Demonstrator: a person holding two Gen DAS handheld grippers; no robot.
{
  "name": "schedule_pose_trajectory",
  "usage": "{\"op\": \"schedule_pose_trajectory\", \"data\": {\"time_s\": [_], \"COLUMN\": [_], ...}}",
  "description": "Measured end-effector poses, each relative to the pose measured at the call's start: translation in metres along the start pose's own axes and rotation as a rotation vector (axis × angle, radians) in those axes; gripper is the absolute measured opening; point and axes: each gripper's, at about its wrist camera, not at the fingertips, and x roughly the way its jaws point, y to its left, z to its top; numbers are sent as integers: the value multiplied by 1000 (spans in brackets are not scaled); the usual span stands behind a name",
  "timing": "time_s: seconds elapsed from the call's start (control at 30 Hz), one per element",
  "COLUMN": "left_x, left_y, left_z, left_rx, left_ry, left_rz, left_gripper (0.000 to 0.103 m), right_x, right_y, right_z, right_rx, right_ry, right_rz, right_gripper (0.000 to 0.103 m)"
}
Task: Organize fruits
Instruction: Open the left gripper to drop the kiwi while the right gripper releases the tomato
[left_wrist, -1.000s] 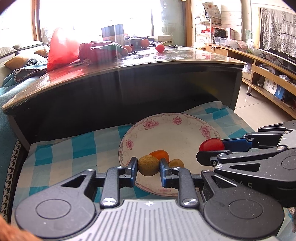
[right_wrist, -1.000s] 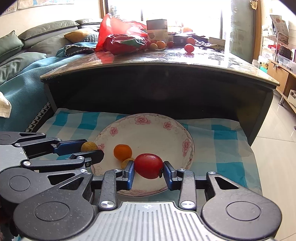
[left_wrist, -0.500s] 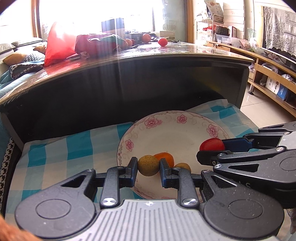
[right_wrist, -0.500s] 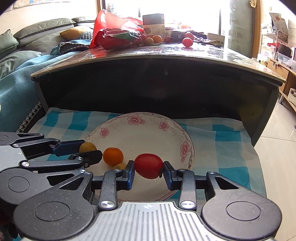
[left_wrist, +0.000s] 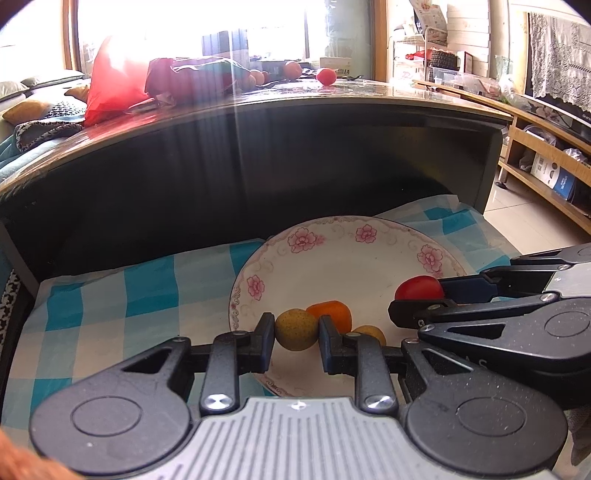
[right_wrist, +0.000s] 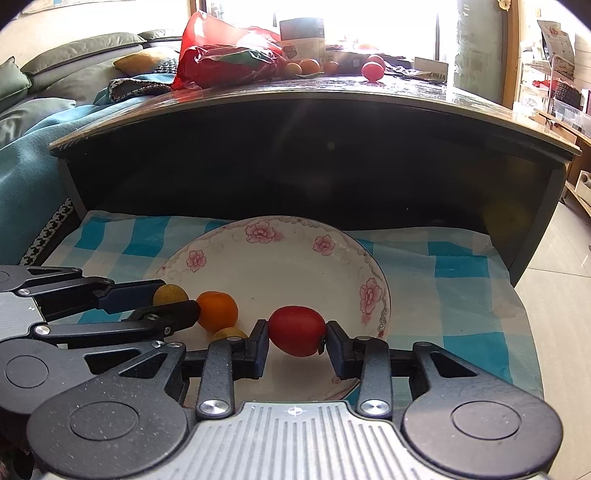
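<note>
A white plate with pink flowers (left_wrist: 332, 258) (right_wrist: 280, 262) lies on a blue checked cloth (left_wrist: 110, 306) (right_wrist: 461, 284). My left gripper (left_wrist: 296, 329) is shut on a yellow-green round fruit (left_wrist: 296, 329) (right_wrist: 170, 294) over the plate's near left rim. My right gripper (right_wrist: 296, 335) is shut on a red tomato (right_wrist: 296, 335) (left_wrist: 419, 288) over the plate's near right part. An orange (left_wrist: 330, 314) (right_wrist: 217, 309) and a small yellow fruit (left_wrist: 369, 332) (right_wrist: 229, 334) lie on the plate between the grippers.
A dark glass-topped table (left_wrist: 258, 147) (right_wrist: 314, 147) stands right behind the cloth. On it are a red bag (left_wrist: 110, 85) (right_wrist: 221, 55), several oranges (right_wrist: 310, 66) and a red tomato (left_wrist: 326, 76) (right_wrist: 373, 70). A sofa (right_wrist: 55, 92) is at left, wooden shelves (left_wrist: 546, 147) at right.
Both grippers have moved lower and closer to the plate with their fruits still held. The table top now sits higher in both views.
</note>
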Motion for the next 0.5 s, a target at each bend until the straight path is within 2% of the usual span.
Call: {"op": "schedule_pose_trajectory", "data": {"time_s": [0.5], "left_x": [0], "left_y": [-2], "left_z": [2], "left_rx": [-3], "left_ry": [-12], "left_rz": [-30], "left_gripper": [36], "right_x": [2], "right_y": [-6], "right_z": [0], "right_rx": [17], "right_ry": [-6], "right_rz": [-20], "right_gripper": [33]}}
